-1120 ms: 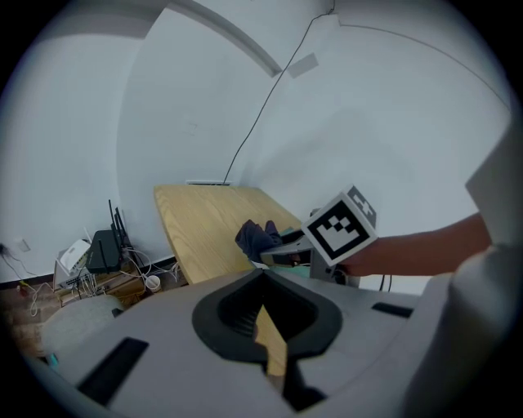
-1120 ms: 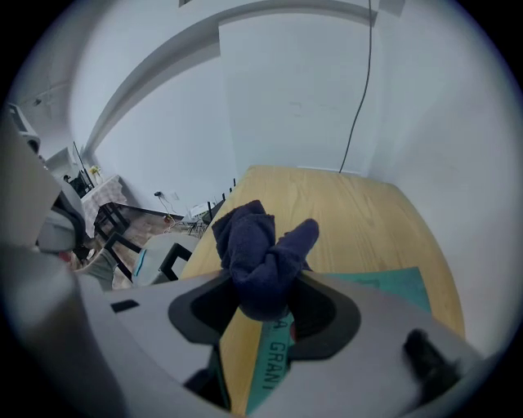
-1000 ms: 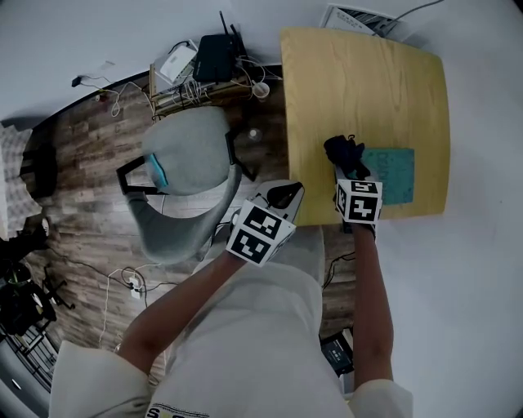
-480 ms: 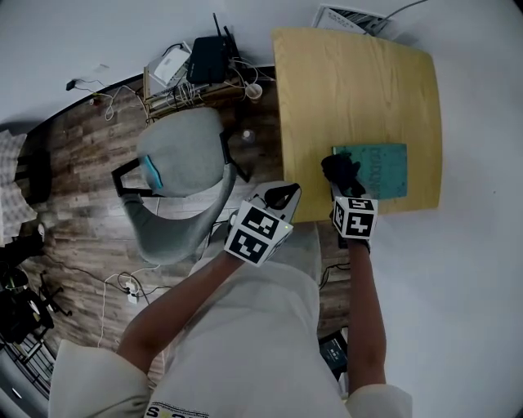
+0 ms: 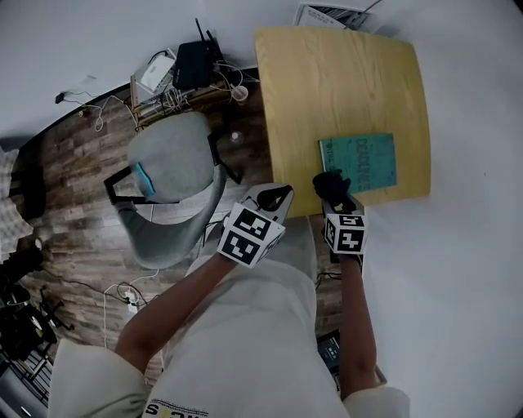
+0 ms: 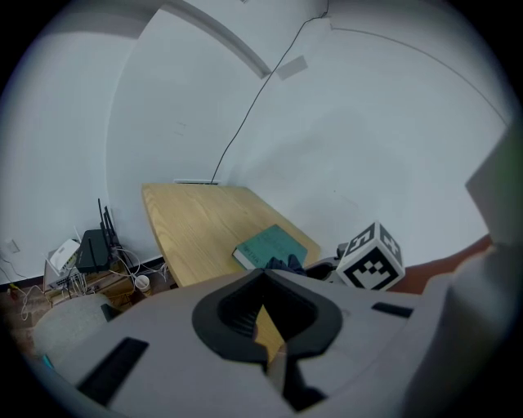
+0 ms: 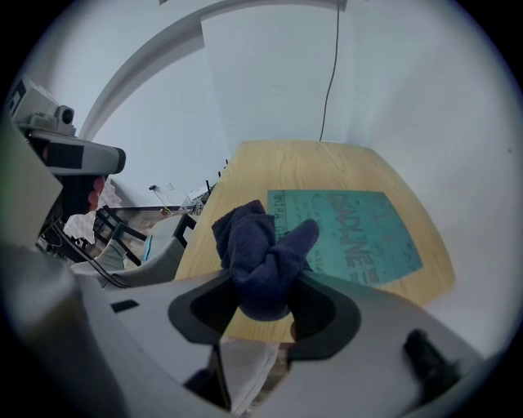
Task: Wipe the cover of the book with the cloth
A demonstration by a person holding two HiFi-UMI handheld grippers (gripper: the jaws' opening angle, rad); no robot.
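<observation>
A teal book (image 5: 357, 163) lies flat on the yellow wooden table (image 5: 327, 90), near its front edge. My right gripper (image 5: 333, 196) is shut on a bunched dark blue cloth (image 5: 330, 185), held just off the book's near left corner at the table's edge. In the right gripper view the cloth (image 7: 261, 261) bulges out of the right gripper (image 7: 263, 306), with the book (image 7: 351, 233) beyond it. My left gripper (image 5: 274, 196) hangs off the table to the left, shut and holding nothing. The left gripper (image 6: 263, 314) looks at the book (image 6: 274, 245) from the side.
A grey office chair (image 5: 176, 175) stands left of the table on the wood floor. A black router (image 5: 192, 69) and tangled cables lie by the wall behind it. A flat white thing (image 5: 327, 16) sits past the table's far edge.
My right gripper has drawn the cloth back towards me, from the book's left end to just off its near corner. The left gripper has kept its place.
</observation>
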